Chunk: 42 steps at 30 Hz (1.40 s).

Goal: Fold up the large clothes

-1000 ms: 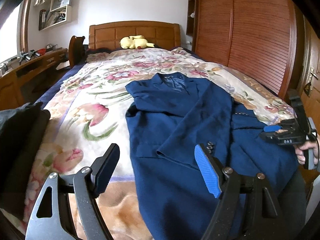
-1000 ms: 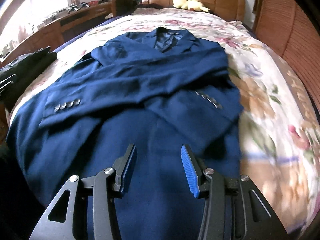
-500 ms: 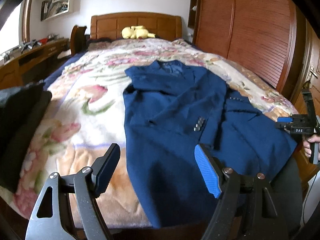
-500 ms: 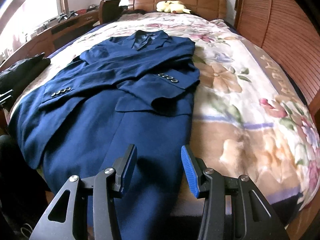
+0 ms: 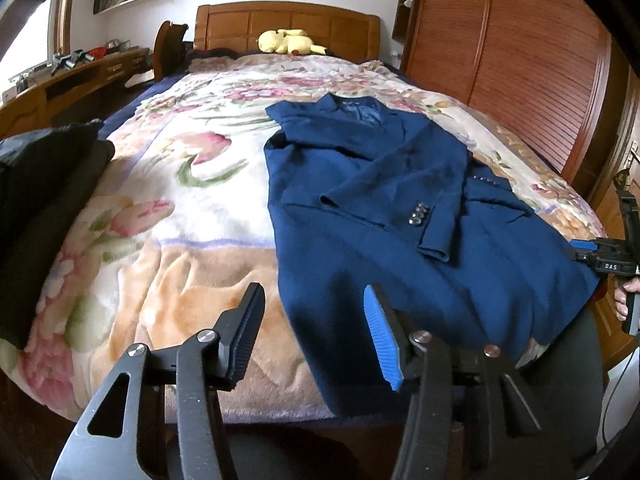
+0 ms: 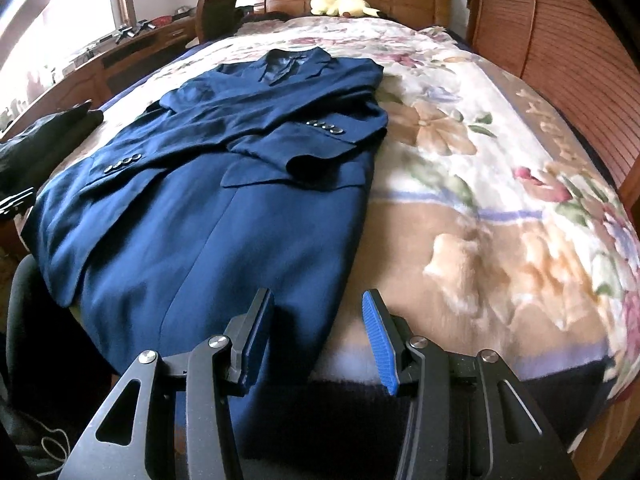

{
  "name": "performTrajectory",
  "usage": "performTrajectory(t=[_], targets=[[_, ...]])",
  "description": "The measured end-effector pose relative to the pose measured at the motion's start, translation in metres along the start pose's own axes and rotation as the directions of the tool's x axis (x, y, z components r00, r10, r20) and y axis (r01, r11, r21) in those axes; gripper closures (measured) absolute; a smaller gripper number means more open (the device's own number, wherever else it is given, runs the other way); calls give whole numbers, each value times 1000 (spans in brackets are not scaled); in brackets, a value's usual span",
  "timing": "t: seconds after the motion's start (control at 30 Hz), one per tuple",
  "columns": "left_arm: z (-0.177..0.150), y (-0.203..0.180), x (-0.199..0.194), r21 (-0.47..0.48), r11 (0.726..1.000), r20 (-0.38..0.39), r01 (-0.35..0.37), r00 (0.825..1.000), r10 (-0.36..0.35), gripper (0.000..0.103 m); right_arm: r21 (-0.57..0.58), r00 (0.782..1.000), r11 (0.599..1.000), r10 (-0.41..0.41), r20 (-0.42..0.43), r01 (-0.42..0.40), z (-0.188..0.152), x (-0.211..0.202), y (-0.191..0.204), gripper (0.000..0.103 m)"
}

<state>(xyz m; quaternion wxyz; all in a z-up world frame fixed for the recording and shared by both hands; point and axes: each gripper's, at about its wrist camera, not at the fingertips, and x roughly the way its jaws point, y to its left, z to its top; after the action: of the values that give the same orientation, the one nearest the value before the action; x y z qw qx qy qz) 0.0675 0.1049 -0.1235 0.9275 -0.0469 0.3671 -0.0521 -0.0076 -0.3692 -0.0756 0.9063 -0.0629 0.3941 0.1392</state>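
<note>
A long navy blue coat (image 5: 384, 216) lies face up on the floral bedspread (image 5: 168, 184), collar toward the headboard, both sleeves folded across the chest, hem hanging over the foot of the bed. It also shows in the right wrist view (image 6: 224, 200). My left gripper (image 5: 314, 332) is open and empty, off the foot of the bed by the hem's left corner. My right gripper (image 6: 316, 332) is open and empty, above the hem's right edge. The right gripper also shows at the far right of the left wrist view (image 5: 600, 256).
A dark folded garment (image 5: 36, 208) lies on the bed's left side. A yellow plush toy (image 5: 290, 42) sits by the wooden headboard (image 5: 288, 20). A wooden wardrobe (image 5: 520, 60) runs along the right. A desk (image 5: 68, 80) stands on the left.
Both grippers have pulled back toward the foot of the bed and away from the coat. Both stay open. The coat has not moved.
</note>
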Motion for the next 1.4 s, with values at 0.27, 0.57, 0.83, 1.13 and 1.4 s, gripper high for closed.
performTrajectory(t=[0.27, 0.57, 0.83, 1.13, 1.4], targets=[[-8, 2, 7, -14, 1000, -31, 5, 1000, -6, 51, -2, 1000, 1000, 13, -1, -13, -4, -2, 4, 54], [-11, -3, 17, -23, 998, -56, 55, 997, -56, 59, -5, 999, 999, 49, -7, -49, -5, 2, 7, 54], [-5, 0, 11, -52, 996, -45, 74, 996, -77, 89, -38, 991, 990, 133, -21, -134, 0, 11, 15, 91], [28, -19, -30, -2, 997, 84, 81, 993, -81, 100, -19, 969, 985, 171, 180, -170, 21, -40, 7, 101], [72, -45, -79, 79, 992, 183, 97, 977, -111, 100, -10, 920, 979, 194, 341, -203, 31, -101, 2, 101]])
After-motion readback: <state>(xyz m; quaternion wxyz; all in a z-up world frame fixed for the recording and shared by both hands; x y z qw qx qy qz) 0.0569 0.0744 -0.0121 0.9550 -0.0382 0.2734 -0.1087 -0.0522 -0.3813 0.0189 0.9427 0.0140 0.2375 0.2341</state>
